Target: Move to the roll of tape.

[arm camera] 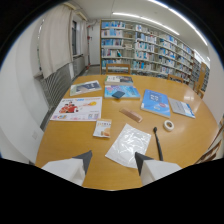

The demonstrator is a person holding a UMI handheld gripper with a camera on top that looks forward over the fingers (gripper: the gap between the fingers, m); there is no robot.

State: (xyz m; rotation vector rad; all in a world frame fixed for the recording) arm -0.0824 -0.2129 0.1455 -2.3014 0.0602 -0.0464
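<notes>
The roll of tape (169,125) is a small whitish ring lying flat on the wooden table (75,137), well beyond my fingers and off to the right of them. My gripper (113,161) is open, its two white fingers with dark tips spread apart above the table's near part. Nothing is held between them. A clear plastic bag (128,144) lies just ahead of the fingers, and a black pen (157,142) lies between the bag and the tape.
Ahead lie a small card (102,128), a brown bar (131,115), a red and white poster (77,109), a blue book (156,102) and several other magazines. Chairs (118,68) stand at the far side. Bookshelves (145,50) line the back wall, a radiator (56,82) the left.
</notes>
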